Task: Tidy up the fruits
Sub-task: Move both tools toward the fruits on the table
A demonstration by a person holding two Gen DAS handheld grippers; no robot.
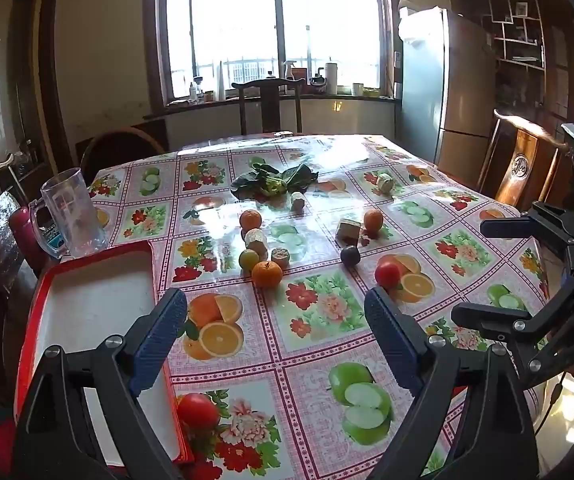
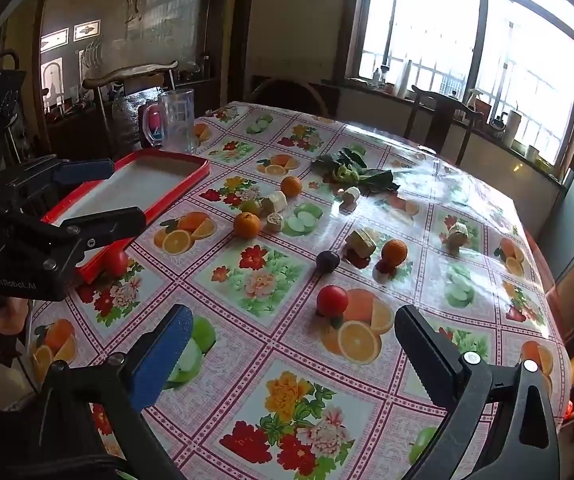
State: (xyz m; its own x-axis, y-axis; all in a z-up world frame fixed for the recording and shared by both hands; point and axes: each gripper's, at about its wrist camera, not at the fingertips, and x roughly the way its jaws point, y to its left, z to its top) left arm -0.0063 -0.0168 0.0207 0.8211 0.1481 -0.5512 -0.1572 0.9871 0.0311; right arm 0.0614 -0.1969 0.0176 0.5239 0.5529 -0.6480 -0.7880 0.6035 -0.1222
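Fruit lies scattered over a table (image 1: 327,420) covered in a glossy fruit-and-flower print cloth. In the left wrist view, the left gripper (image 1: 275,312) fills the lower frame, fingers spread wide and holding nothing. A mandarin orange (image 1: 267,275) sits just above the gap between the fingertips, near centre frame. A red tomato (image 1: 387,274) rests just above the right fingertip (image 1: 383,312). Another red tomato (image 1: 198,411) lies at lower left, touching the edge of a red-rimmed tray (image 1: 33,312).

In the right wrist view, the right gripper (image 2: 291,332) is also spread wide and holds nothing; the red tomato (image 2: 332,300) sits just above the gap, slightly right of centre. A dark plum (image 2: 327,261) lies above it.

These fruits are round, so none shows a clear long axis or heading. Leafy greens (image 1: 273,180) lie upper centre.
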